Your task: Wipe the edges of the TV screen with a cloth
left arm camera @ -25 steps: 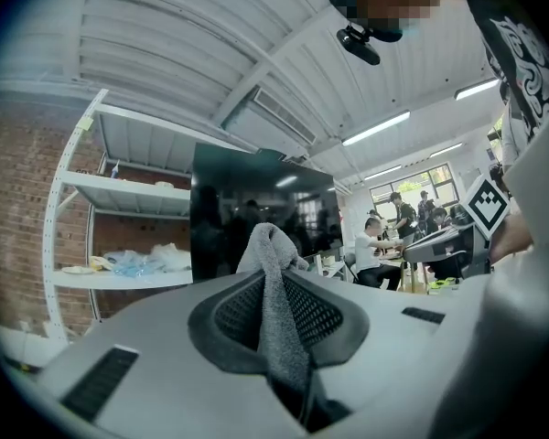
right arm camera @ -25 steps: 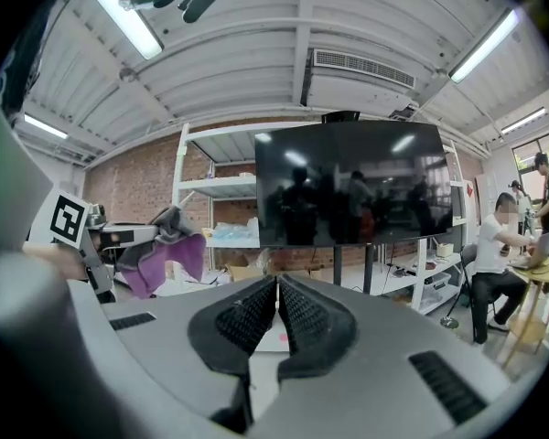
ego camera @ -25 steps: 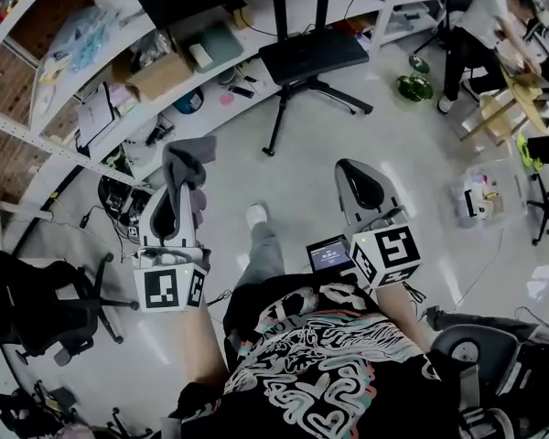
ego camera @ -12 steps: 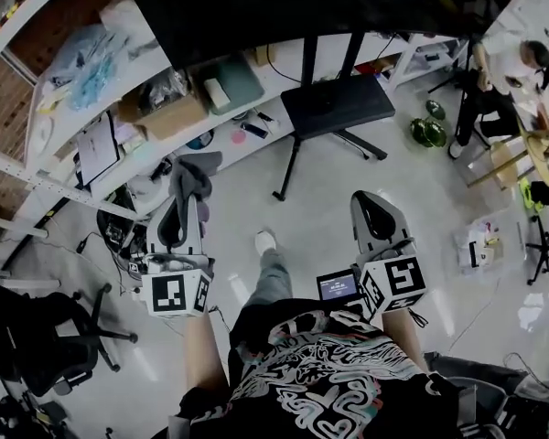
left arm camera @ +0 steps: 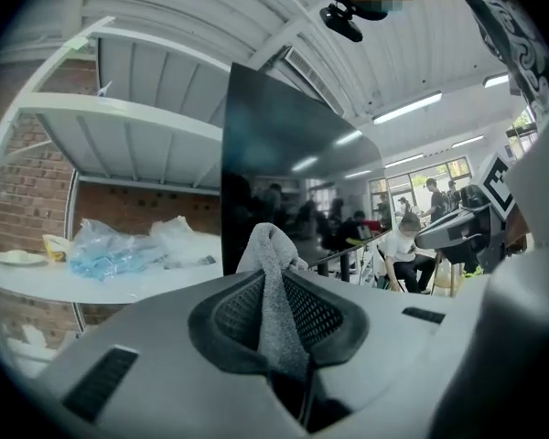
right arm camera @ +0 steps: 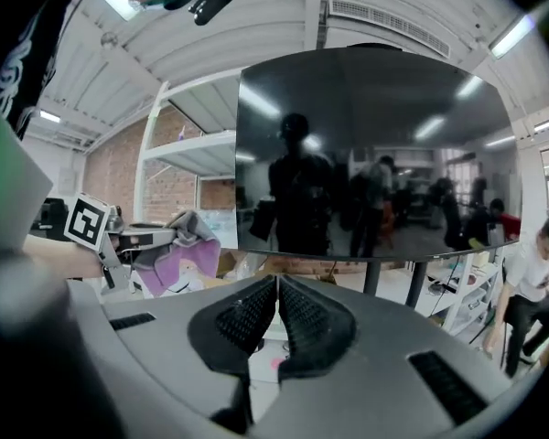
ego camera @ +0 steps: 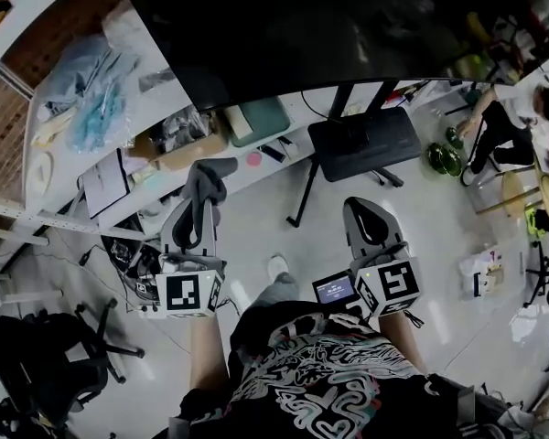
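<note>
Your left gripper point(ego camera: 201, 210) pinches the grey cloth point(left arm camera: 267, 254) in its jaws. The cloth's long axis runs up out of them and points at the TV screen point(left arm camera: 284, 154) ahead, not touching it. I think only a narrow fold is held, so rubbing the edge may pull it out. Your right gripper point(right arm camera: 277, 286) has its jaws pressed together on nothing.

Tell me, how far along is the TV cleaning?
Done: the cloth is picked up and clamped in the left hand-held gripper. In hand: it is held up toward the TV screen but appears short of touching it. Left: all the wiping of the edges, since none looks begun. The right hand-held gripper is shut and empty.
</note>
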Demonstrator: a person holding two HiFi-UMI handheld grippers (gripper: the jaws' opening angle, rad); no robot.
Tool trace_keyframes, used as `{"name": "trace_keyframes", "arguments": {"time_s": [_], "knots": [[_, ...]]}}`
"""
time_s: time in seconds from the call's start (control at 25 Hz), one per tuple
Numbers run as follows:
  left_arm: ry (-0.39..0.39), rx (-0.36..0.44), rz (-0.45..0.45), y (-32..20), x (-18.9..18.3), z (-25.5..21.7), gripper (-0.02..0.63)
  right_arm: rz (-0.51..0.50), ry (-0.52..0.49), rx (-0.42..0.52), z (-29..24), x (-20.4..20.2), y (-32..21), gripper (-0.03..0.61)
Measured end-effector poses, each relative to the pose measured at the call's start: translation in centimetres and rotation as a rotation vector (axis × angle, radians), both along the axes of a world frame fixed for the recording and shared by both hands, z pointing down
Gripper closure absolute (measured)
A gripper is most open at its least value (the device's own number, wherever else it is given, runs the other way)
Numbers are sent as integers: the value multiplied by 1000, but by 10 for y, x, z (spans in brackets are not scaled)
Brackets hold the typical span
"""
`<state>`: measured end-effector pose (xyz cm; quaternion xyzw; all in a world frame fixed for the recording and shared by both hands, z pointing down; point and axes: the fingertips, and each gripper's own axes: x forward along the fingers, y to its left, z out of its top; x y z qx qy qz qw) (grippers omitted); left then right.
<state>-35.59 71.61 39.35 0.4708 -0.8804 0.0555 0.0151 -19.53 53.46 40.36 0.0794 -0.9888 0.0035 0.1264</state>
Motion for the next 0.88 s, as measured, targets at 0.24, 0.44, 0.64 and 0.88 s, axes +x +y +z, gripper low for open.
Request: {"name": "trace_keyframes", "arguments": {"time_s": [0.24, 0.44, 0.64, 0.88], "knots": [[23, -5, 8, -16, -53, 17, 563, 10, 41, 10, 14, -43, -6, 545], [24, -24, -9, -26, -79, 25, 563, 5, 46, -24, 21, -68, -20, 545], [32, 6, -26, -48, -96, 29, 563, -20, 43, -8, 15, -87, -32, 545], [40, 47, -83, -50, -112, 29, 563, -79, 9, -28, 4, -98, -39, 545]]}}
